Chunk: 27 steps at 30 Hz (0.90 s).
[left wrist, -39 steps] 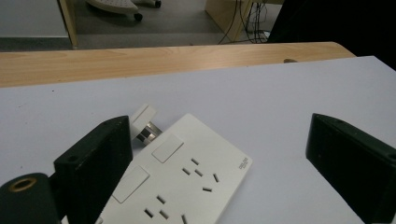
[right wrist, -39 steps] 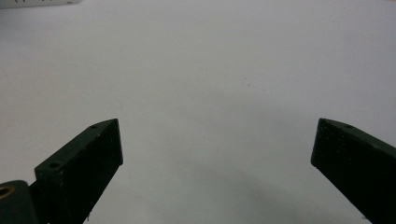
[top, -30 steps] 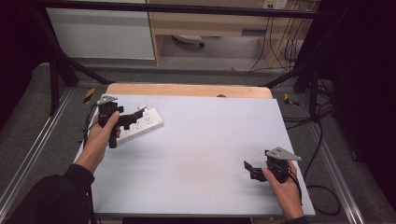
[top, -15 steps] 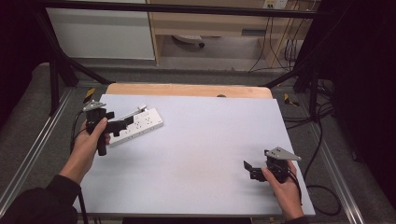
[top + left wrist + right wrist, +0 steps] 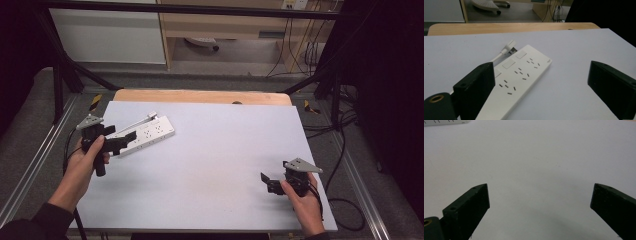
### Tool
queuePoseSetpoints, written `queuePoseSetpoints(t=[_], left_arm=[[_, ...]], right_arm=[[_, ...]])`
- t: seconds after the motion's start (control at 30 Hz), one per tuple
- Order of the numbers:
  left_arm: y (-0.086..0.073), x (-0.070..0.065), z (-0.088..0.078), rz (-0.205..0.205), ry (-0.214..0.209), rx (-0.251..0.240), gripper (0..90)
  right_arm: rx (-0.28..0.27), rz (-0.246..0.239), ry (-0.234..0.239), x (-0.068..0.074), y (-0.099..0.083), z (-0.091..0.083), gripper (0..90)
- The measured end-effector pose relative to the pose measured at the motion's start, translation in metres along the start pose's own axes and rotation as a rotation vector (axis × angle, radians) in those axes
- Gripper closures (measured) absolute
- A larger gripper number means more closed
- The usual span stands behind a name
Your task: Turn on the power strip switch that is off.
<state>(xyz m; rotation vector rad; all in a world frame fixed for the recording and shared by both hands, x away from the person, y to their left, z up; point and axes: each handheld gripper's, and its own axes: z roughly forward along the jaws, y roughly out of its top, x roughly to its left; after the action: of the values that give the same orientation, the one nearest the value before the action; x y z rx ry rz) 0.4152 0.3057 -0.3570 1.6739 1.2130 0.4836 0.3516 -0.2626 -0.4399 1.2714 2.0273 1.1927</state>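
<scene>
Left gripper [image 5: 120, 141]: we have drawn it back to the near end of the power strip [image 5: 145, 134], jaws spread, gripping nothing.
Power strip: released, flat at the table's [image 5: 220, 150] far left.
Right gripper [image 5: 267, 182]: spread, idle.

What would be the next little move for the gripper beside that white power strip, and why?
Probably ease the left gripper sideways so its open jaws straddle the power strip, then close. The strip lies flat on the table, partly behind one jaw instead of centred between them, and nothing is gripped. The right gripper rests far off, open.
</scene>
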Motion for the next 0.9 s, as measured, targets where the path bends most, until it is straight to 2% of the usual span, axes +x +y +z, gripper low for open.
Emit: queuePoseSetpoints(t=[0.13,0.2,0.4,0.5,0.6,0.7,0.9], left_arm=[[-0.008,-0.002,-0.009,0.017,0.004,0.001,7.4],[-0.013,-0.003,-0.014,0.012,0.000,-0.003,7.5],[-0.028,-0.007,-0.026,0.040,0.009,-0.009,7.5],[-0.038,-0.009,-0.029,0.039,0.005,-0.014,7.5],[-0.050,-0.012,-0.031,0.062,0.012,-0.004,7.5],[-0.061,-0.014,-0.033,0.054,0.006,-0.004,7.6],[-0.086,-0.018,-0.034,0.065,0.008,0.000,8.2]], right_arm=[[0.000,0.002,-0.002,-0.001,0.000,-0.001,2.7],[0.000,0.001,-0.003,-0.001,0.000,-0.001,2.7],[0.000,0.000,-0.005,-0.001,0.000,-0.001,2.7],[-0.001,0.003,-0.006,-0.002,0.000,-0.002,2.7],[-0.003,0.005,-0.007,-0.002,0.000,-0.002,2.7],[-0.005,0.009,-0.007,-0.002,0.000,-0.002,2.7],[0.001,0.010,-0.011,-0.003,-0.001,-0.002,2.6]])
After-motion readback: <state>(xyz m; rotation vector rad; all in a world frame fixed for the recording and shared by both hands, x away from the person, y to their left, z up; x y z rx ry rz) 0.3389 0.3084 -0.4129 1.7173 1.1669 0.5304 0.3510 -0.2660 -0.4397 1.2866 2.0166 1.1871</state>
